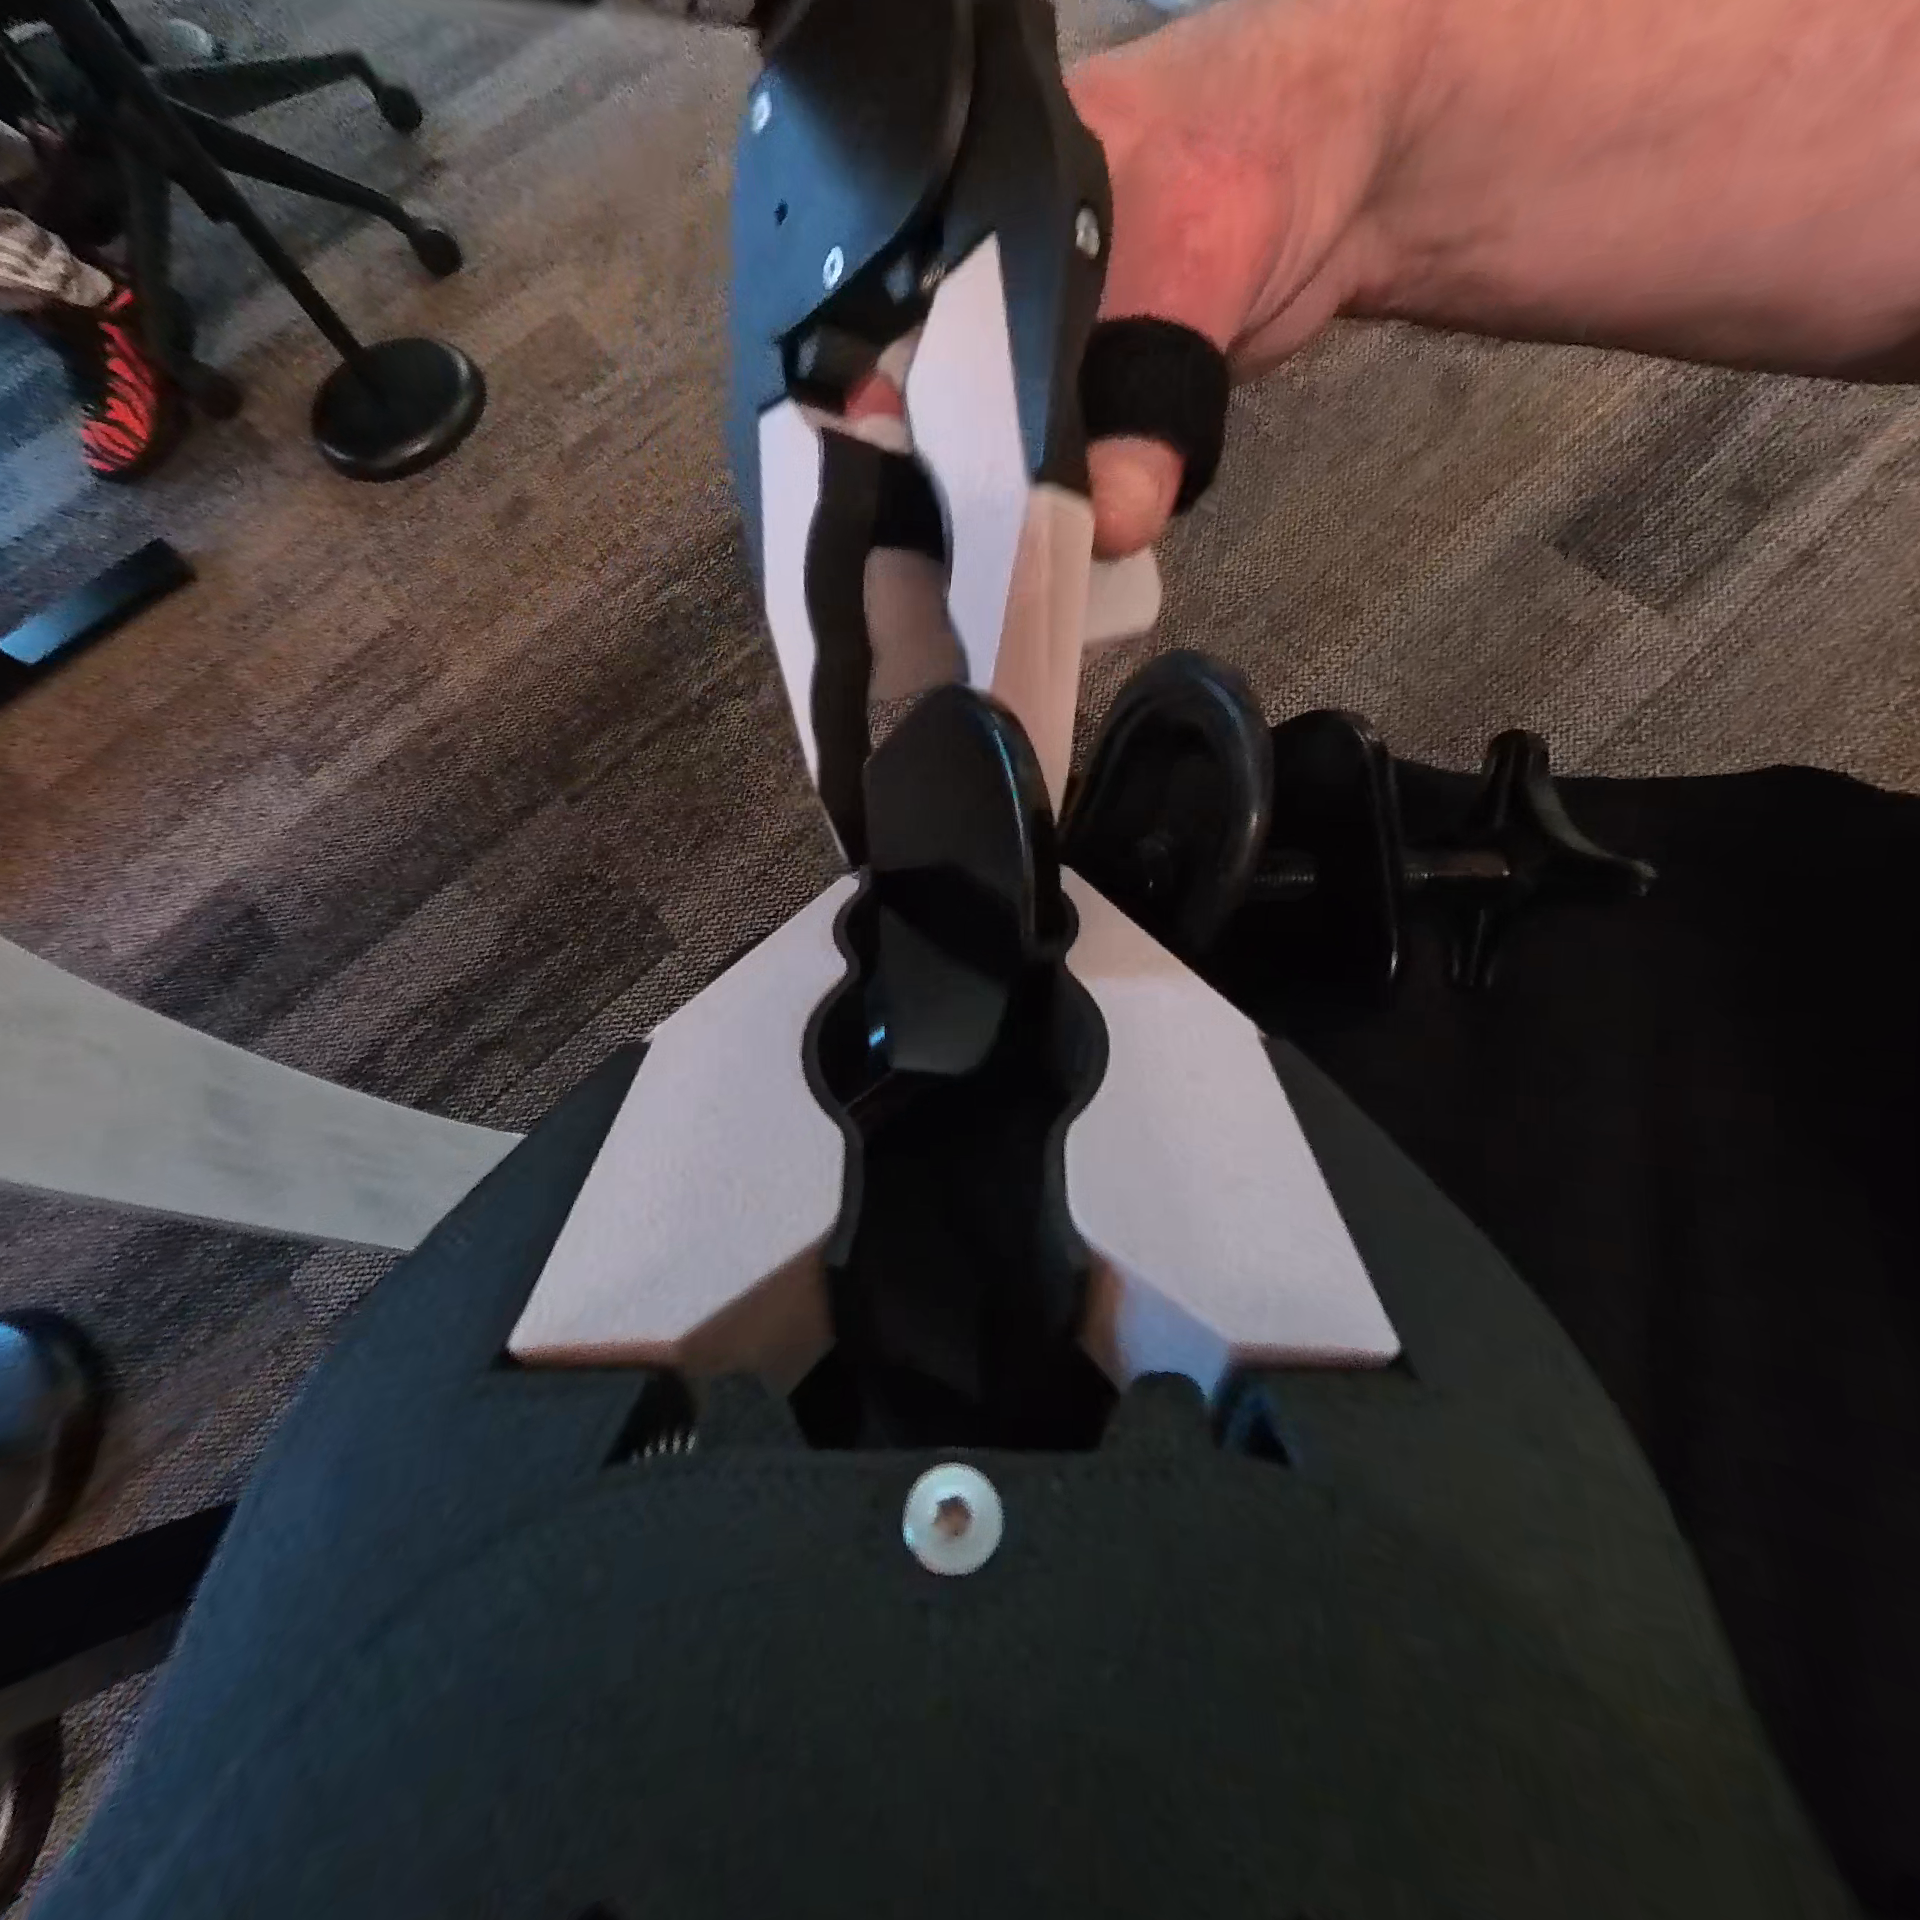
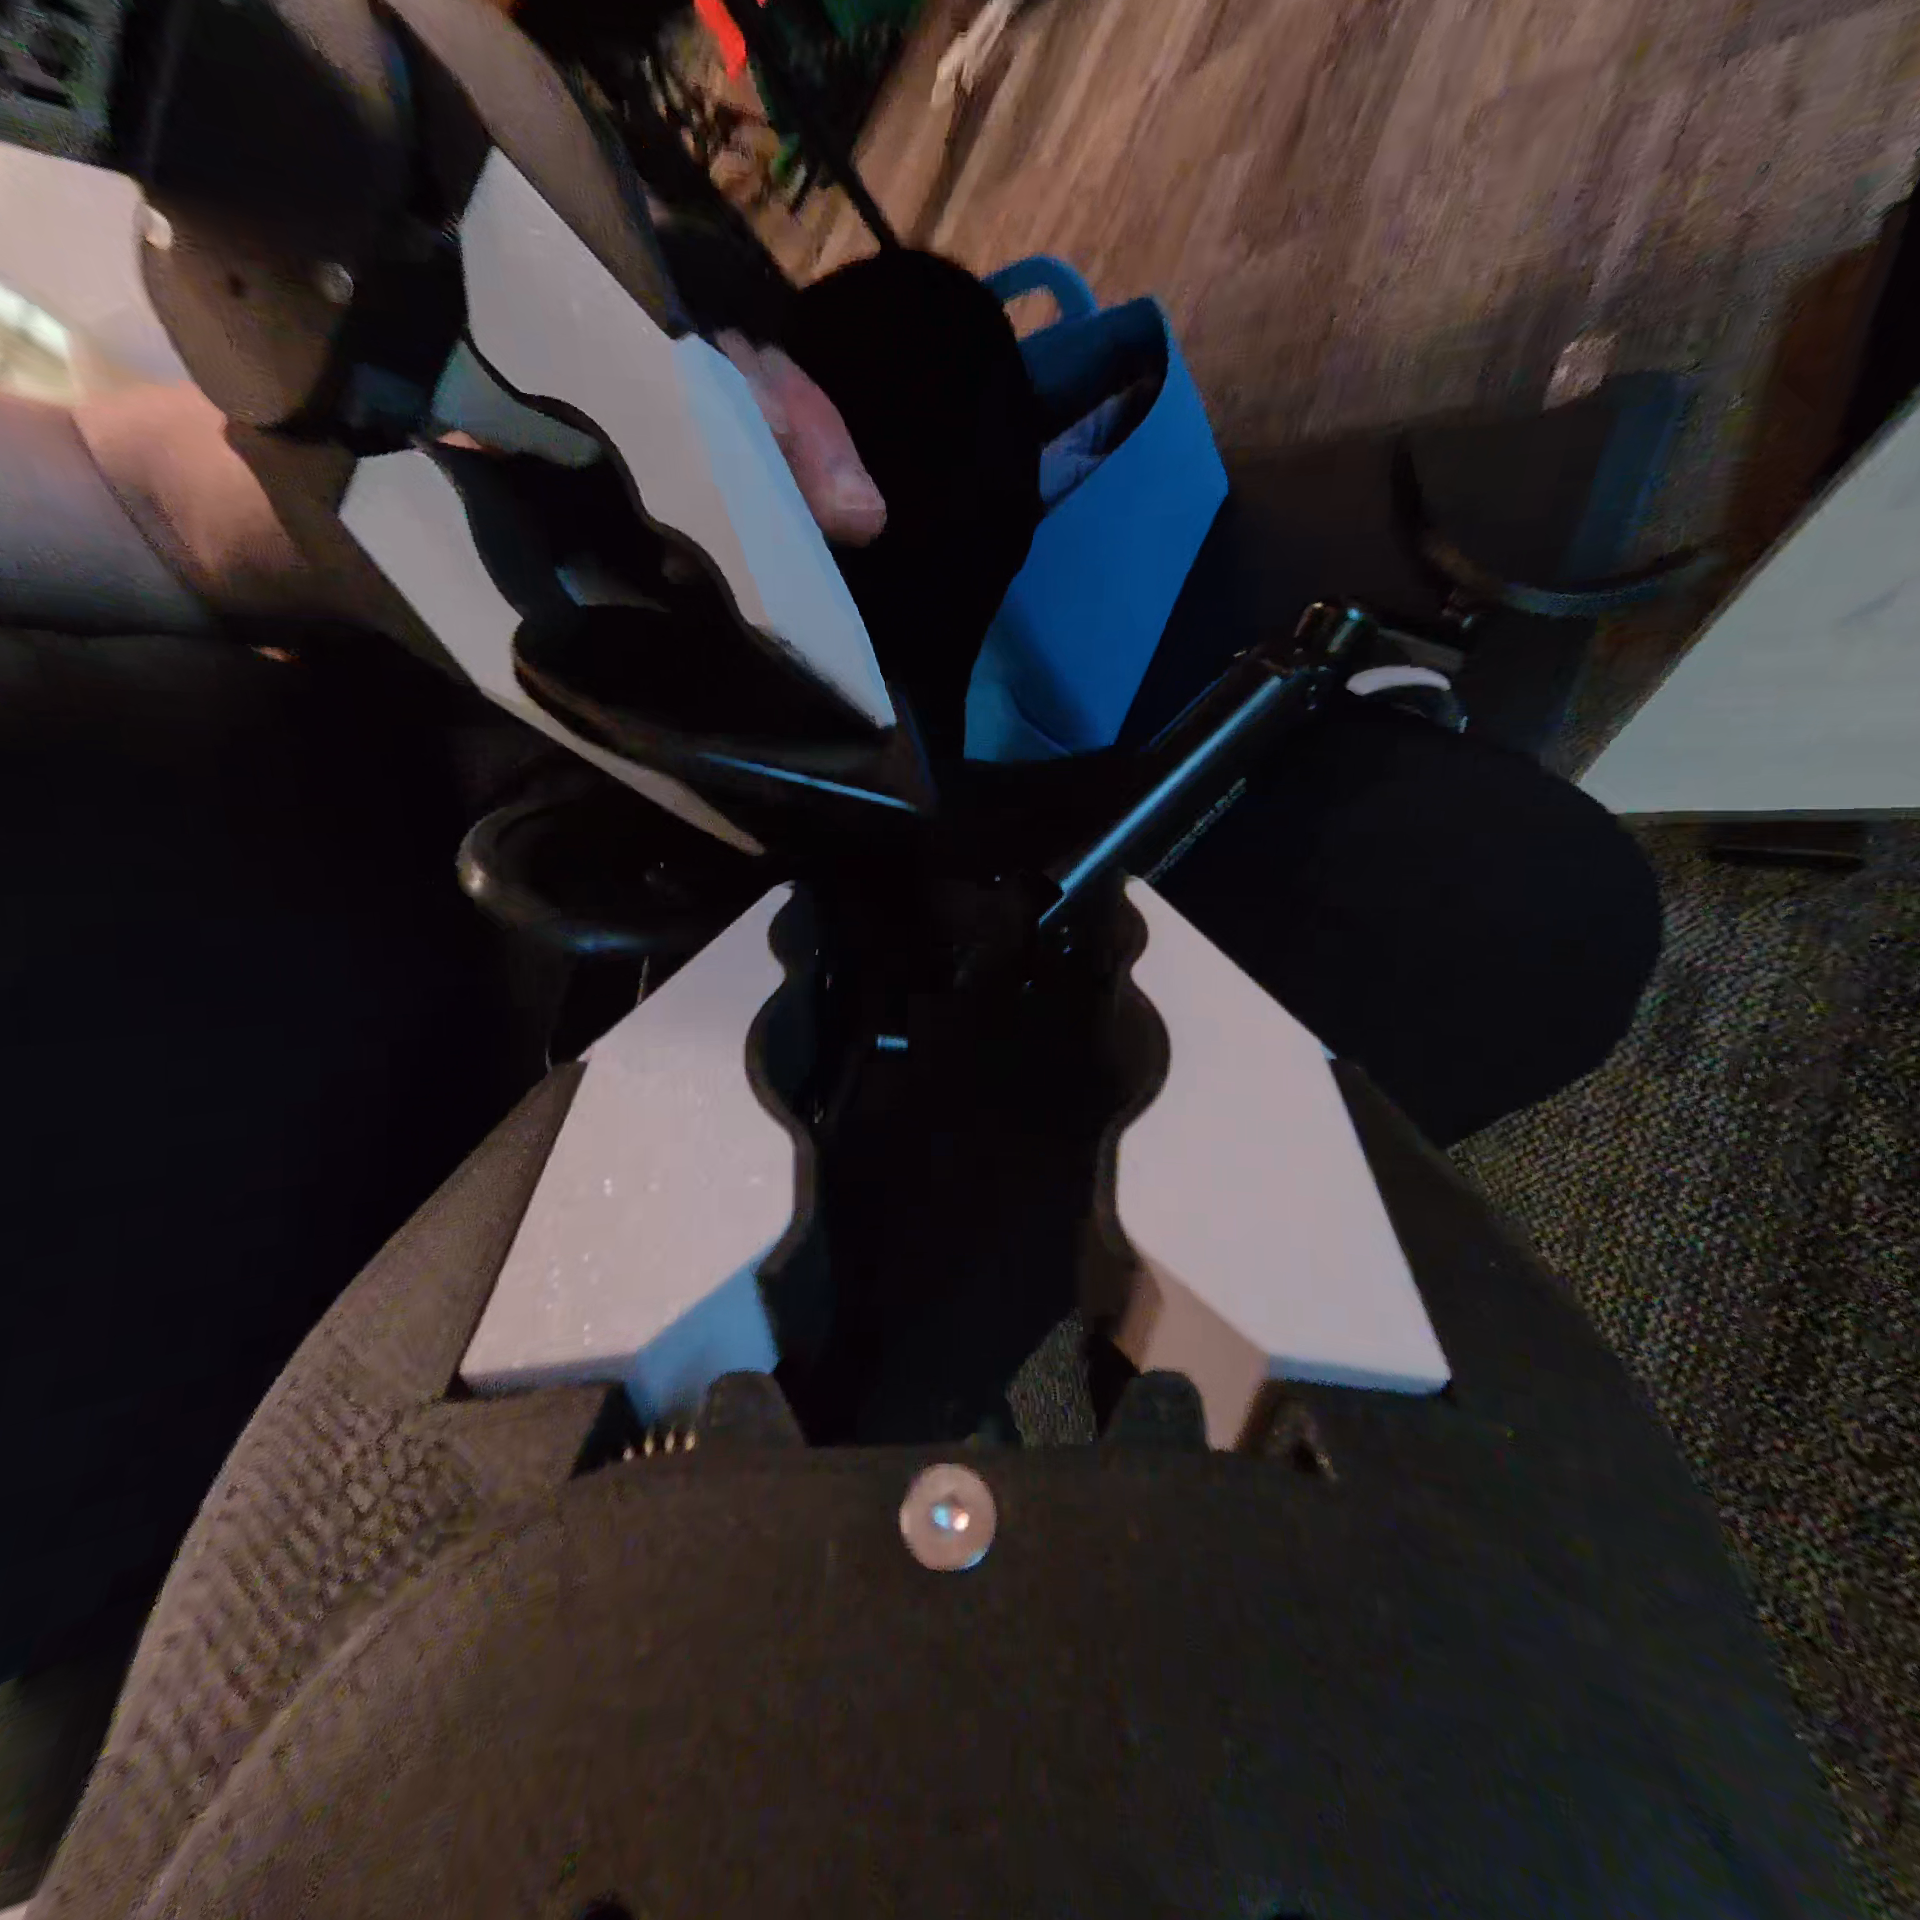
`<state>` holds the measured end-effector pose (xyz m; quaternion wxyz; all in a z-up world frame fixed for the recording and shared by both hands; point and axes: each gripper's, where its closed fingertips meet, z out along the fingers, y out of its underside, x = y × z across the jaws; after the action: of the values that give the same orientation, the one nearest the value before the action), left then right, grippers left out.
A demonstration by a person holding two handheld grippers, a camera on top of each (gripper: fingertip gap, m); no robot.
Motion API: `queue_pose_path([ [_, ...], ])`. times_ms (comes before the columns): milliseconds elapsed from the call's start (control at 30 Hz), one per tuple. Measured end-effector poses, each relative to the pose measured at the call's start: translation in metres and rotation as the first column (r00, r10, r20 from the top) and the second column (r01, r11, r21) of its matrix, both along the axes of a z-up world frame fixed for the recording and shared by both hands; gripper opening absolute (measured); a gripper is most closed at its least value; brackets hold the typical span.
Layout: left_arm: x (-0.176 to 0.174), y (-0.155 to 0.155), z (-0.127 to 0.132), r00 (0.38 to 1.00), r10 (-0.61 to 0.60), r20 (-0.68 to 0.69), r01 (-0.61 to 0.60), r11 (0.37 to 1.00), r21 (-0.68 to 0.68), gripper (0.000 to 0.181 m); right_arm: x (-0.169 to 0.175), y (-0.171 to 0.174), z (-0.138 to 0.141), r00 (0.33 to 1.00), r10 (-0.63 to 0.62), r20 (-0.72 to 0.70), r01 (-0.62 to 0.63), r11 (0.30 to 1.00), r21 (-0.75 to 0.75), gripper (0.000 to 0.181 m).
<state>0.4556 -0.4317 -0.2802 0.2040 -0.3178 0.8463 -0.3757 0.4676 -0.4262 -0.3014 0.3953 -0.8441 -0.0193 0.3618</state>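
My left gripper (image 1: 961, 904) is shut on a black clamp mount (image 1: 945, 966) with a round disc at its far end, held between the black pads. My right gripper (image 1: 948, 792), held by a hand (image 1: 1455, 166), comes in from above, and its tips meet on the same piece. A black screw clamp (image 1: 1340, 842) lies just behind on a black surface (image 1: 1662, 1143). In the right wrist view, my right gripper (image 2: 956, 904) is closed around the dark piece. A black rod (image 2: 1174, 790) runs out from it to the upper right. The left gripper (image 2: 826, 784) meets it from the upper left.
Grey carpet floor lies below. Chair bases (image 1: 312, 125), a round stand foot (image 1: 400, 410) and a red-and-black shoe (image 1: 120, 395) are at the far left. A pale curved table edge (image 1: 156, 1122) is on the left. A blue container (image 2: 1101, 540) and a black cylinder (image 2: 1455, 935) sit beyond my right gripper.
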Motion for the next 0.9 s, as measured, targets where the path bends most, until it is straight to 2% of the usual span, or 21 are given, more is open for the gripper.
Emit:
queue_pose_path([
  [100, 0.003, 0.005, -0.001, 0.999, 0.025, 0.023, -0.026, 0.999, 0.03, 0.021, 0.01, -0.019, 0.002, 0.996, -0.085, -0.03, 0.085, 0.996, 0.015, 0.058],
  [167, 0.01, 0.013, -0.002, 0.994, 0.085, 0.062, -0.09, 0.993, 0.072, 0.011, 0.009, -0.037, 0.002, 0.988, -0.142, -0.058, 0.143, 0.99, 0.013, 0.063],
  [300, 0.022, 0.025, -0.006, 0.973, 0.229, 0.028, -0.231, 0.971, 0.065, 0.008, -0.02, -0.064, 0.007, 0.945, -0.228, -0.237, 0.241, 0.97, 0.029, 0.075],
  [367, 0.028, 0.031, -0.008, 0.96, 0.281, 0.002, -0.28, 0.958, 0.063, 0.004, -0.041, -0.066, 0.01, 0.928, -0.245, -0.28, 0.268, 0.962, 0.05, 0.083],
  [433, 0.034, 0.036, -0.009, 0.946, 0.323, -0.025, -0.322, 0.946, 0.041, 0.004, -0.05, -0.062, 0.01, 0.924, -0.291, -0.25, 0.319, 0.944, 0.082, 0.084],
  [467, 0.038, 0.039, -0.01, 0.936, 0.349, -0.035, -0.349, 0.937, 0.031, 0.004, -0.048, -0.058, 0.013, 0.914, -0.321, -0.248, 0.355, 0.929, 0.105, 0.086],
  [533, 0.045, 0.048, -0.01, 0.911, 0.408, -0.06, -0.408, 0.913, 0.008, 0.004, -0.037, -0.047, 0.026, 0.87, -0.397, -0.293, 0.455, 0.875, 0.166, 0.077],
  [600, 0.05, 0.058, -0.008, 0.888, 0.457, -0.058, -0.458, 0.889, -0.009, 0.004, -0.032, -0.036, 0.034, 0.854, -0.401, -0.333, 0.475, 0.862, 0.18, 0.077],
  [700, 0.055, 0.071, -0.003, 0.858, 0.508, -0.072, -0.512, 0.858, -0.044, 0.004, -0.021, -0.016, 0.036, 0.858, -0.435, -0.273, 0.492, 0.848, 0.196, 0.063],
  [733, 0.056, 0.075, -0.001, 0.854, 0.516, -0.069, -0.519, 0.853, -0.048, 0.004, -0.012, -0.011, 0.042, 0.847, -0.467, -0.252, 0.521, 0.823, 0.225, 0.048],
  [833, 0.061, 0.087, 0.005, 0.835, 0.544, -0.079, -0.55, 0.831, -0.082, 0.004, -0.003, 0.003, 0.052, 0.866, -0.466, -0.183, 0.5, 0.822, 0.273, 0.044],
  [900, 0.064, 0.095, 0.006, 0.823, 0.558, -0.104, -0.568, 0.816, -0.113, 0.008, 0.0, 0.012, 0.055, 0.879, -0.473, -0.053, 0.463, 0.824, 0.327, 0.045],
])
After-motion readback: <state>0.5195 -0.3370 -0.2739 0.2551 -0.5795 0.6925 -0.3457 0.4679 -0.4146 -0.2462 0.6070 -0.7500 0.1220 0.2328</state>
